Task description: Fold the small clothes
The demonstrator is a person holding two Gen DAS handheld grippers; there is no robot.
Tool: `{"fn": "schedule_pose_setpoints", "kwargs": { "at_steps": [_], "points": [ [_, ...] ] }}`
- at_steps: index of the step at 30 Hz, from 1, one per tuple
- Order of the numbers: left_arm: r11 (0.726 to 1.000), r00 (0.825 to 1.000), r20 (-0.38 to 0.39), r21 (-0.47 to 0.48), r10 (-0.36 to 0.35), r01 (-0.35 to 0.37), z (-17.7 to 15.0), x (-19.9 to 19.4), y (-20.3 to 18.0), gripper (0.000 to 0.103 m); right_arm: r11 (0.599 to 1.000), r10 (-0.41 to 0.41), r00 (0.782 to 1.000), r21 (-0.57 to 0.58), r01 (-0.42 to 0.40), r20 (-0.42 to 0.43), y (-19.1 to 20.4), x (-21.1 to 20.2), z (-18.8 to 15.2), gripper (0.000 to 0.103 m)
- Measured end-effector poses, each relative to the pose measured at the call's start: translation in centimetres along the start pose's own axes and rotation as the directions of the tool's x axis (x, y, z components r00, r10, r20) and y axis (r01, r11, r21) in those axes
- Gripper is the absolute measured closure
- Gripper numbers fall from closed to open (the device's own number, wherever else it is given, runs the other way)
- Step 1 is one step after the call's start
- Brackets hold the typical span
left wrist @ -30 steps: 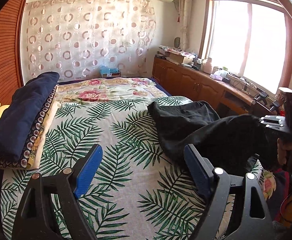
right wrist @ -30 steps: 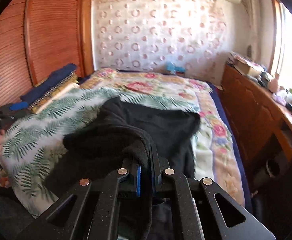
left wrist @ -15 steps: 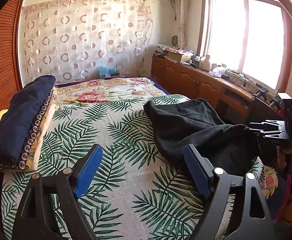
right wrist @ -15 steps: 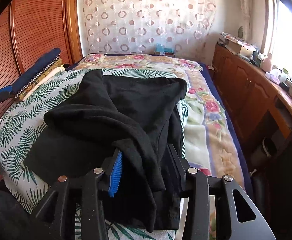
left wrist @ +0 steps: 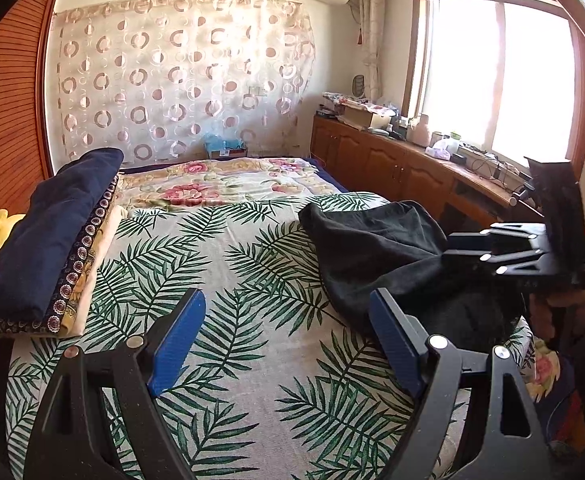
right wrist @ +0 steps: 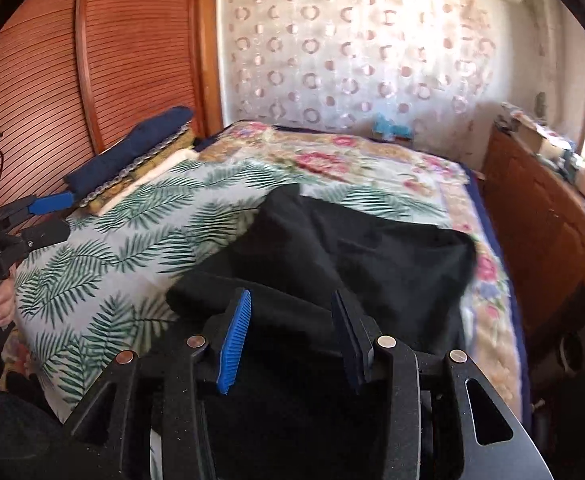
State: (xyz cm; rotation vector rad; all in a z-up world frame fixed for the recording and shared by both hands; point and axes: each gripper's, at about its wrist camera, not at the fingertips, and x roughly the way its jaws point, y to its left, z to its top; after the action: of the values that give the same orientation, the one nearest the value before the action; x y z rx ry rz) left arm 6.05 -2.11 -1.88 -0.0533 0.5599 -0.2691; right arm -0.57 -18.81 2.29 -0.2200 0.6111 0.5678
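A black garment lies crumpled on the right side of the palm-leaf bedspread; it also shows in the right wrist view. My left gripper is open and empty, above bare bedspread to the left of the garment. My right gripper is open, just above the garment's near edge, with no cloth between its pads. The right gripper also shows at the right of the left wrist view.
A folded pile topped with navy cloth lies along the bed's left edge by the wooden wardrobe. A floral sheet covers the far half of the bed. A wooden cabinet with clutter runs under the window at the right.
My right gripper was shut on the black garment a second ago; it has opened and let the cloth drop onto the bed. The left gripper stayed open, nearly still.
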Motion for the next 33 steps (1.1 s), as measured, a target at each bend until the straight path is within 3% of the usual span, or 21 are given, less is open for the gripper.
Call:
{"fn": "schedule_pose_setpoints", "kwargs": {
  "at_steps": [6,13,21,22,24,29,33],
  "points": [
    [1.000,1.000,-0.003,-0.012,0.004,-0.004,-0.3,0.0,0.6,0.019,0.989,0.106,0.991,-0.098,-0.114,-0.082,4.1,4.8,1.3,0.059],
    [1.000,1.000,-0.009,-0.021,0.002,-0.002,-0.5,0.0,0.9,0.019,0.977,0.135,0.977,-0.142,-0.159,-0.163,4.8,8.9,2.4,0.059],
    [1.000,1.000,-0.016,-0.028,-0.004,0.003,-0.7,0.2,1.2,0.019,0.980,0.081,0.970,-0.158,-0.118,-0.228,4.4,11.0,3.0,0.059],
    [1.000,1.000,-0.017,-0.029,-0.005,0.004,-0.7,0.2,1.2,0.019,0.981,0.088,0.970,-0.152,-0.124,-0.227,4.2,11.1,3.0,0.062],
    [1.000,1.000,-0.018,-0.028,-0.006,0.005,-0.7,0.2,1.2,0.019,0.979,0.097,0.969,-0.152,-0.133,-0.225,3.8,10.8,3.1,0.092],
    [1.000,1.000,-0.028,-0.023,-0.012,0.011,-0.9,0.5,1.0,0.019,0.988,0.098,0.988,-0.111,-0.111,-0.122,1.2,7.8,5.1,0.099],
    [1.000,0.999,-0.036,-0.023,-0.020,0.019,-1.0,0.9,0.9,0.019,0.995,-0.010,0.999,-0.101,0.005,-0.053,-2.6,6.2,7.8,0.099]
  ]
}}
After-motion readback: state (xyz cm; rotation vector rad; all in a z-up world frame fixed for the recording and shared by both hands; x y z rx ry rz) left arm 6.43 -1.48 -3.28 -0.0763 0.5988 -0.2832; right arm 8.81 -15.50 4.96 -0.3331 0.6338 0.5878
